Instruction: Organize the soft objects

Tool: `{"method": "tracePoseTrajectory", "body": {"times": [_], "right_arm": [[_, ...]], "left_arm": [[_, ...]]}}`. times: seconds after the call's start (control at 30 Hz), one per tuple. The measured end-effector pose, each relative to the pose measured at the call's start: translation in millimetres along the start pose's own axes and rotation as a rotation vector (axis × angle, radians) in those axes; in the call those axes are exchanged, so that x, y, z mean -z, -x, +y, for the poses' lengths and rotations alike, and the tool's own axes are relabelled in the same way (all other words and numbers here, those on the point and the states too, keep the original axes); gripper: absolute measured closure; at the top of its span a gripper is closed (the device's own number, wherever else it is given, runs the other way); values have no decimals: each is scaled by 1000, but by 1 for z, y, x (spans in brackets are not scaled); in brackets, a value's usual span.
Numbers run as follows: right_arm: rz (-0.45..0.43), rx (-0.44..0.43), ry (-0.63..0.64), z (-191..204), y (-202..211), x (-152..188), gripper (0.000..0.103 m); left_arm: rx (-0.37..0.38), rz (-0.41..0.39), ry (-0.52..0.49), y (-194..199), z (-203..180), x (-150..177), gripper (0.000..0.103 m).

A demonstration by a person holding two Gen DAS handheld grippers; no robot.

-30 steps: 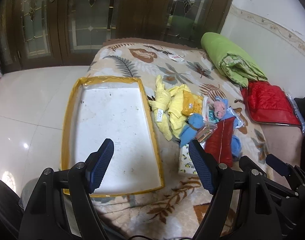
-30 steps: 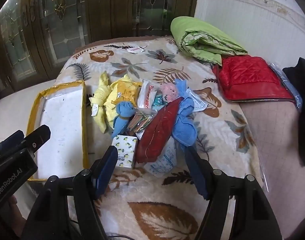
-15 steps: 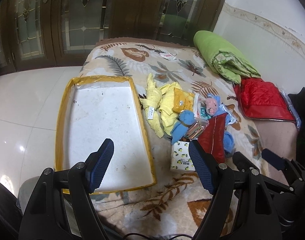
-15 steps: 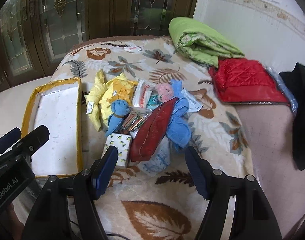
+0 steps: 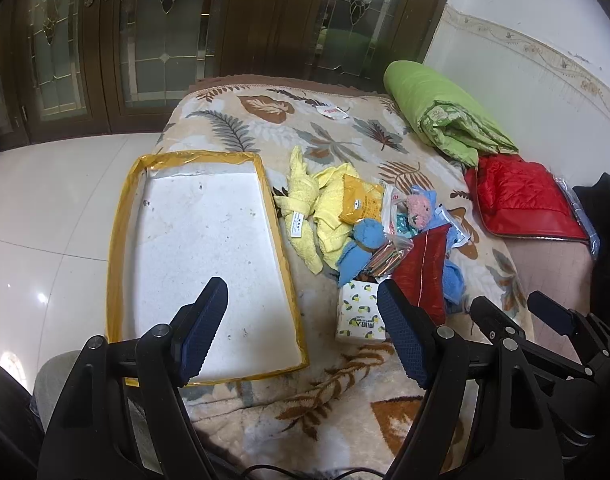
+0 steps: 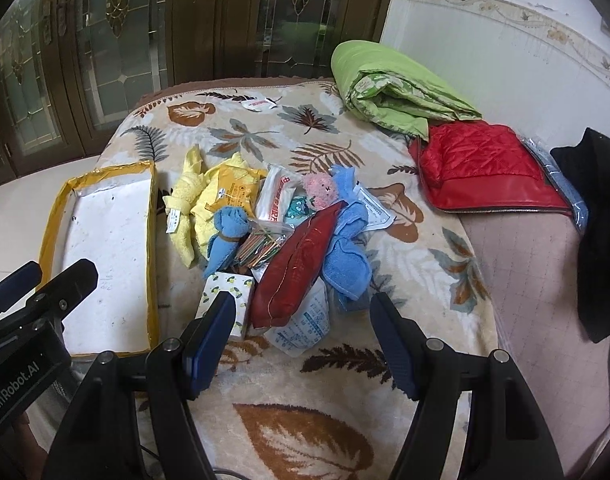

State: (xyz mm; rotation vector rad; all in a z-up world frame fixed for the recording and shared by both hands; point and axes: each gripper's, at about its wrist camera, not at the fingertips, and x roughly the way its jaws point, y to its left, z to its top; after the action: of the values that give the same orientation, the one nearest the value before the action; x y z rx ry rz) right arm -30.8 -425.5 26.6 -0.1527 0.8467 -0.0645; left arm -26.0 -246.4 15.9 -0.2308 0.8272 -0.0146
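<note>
We hold the left gripper [image 5: 303,328] over the white tray [image 5: 121,240], fingers apart, empty. Our right gripper [image 6: 303,334] hovers near the pile of soft things [image 6: 285,224] on the bed [image 6: 425,248] beside the tray, fingers apart, empty.

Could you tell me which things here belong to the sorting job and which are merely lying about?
For the job: yellow towel, blue towel, pink plush, red pouch, yellow-rimmed tray.

Lying about: green quilt, red quilted bag, black garment, tissue pack.
</note>
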Motion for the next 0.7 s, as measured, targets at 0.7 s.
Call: {"method": "tracePoseTrajectory", "body": {"times": [0.7], "right_arm": [[-2, -102, -20, -15, -9, -3, 33]], "left_arm": [[-4, 28, 25, -5, 0, 4, 25]]}}
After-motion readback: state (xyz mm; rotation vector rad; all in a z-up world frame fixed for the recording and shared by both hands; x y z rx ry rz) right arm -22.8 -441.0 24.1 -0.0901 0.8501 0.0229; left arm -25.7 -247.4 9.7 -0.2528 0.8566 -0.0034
